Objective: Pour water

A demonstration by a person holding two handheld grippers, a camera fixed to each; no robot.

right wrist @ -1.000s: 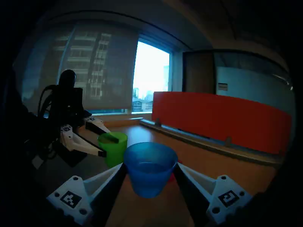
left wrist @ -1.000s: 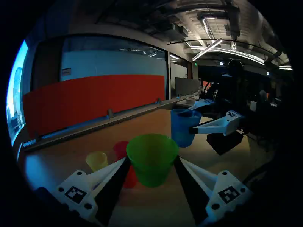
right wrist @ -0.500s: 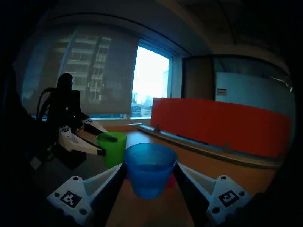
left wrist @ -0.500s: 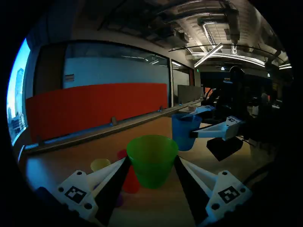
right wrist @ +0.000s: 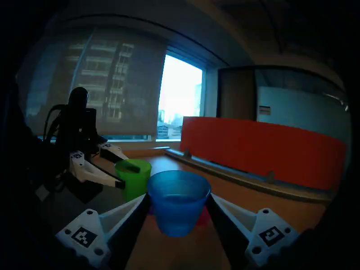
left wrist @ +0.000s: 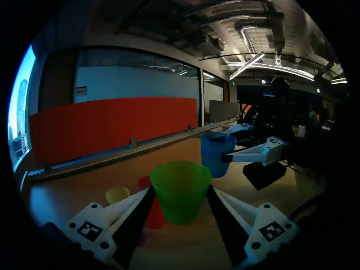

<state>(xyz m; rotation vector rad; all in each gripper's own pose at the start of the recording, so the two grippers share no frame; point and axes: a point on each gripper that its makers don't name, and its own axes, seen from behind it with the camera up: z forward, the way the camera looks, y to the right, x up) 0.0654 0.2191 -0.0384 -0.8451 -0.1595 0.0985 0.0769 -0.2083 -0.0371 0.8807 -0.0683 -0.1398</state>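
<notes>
I am pinching the upright green cup [left wrist: 181, 200] in my left claw [left wrist: 180, 189] and the blue cup [right wrist: 178, 211] in my right claw [right wrist: 178, 200], over the table [left wrist: 130, 166].

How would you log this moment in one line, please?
left tongs: shut on green plastic cup | right tongs: shut on blue plastic cup | cups: upright, apart | pour: not started

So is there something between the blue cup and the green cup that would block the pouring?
Nothing visible does. The right gripper holds the blue cup and the left gripper holds the green cup, with only open air between them. The red cup and yellow cup stand on the table, off to the side.
</notes>
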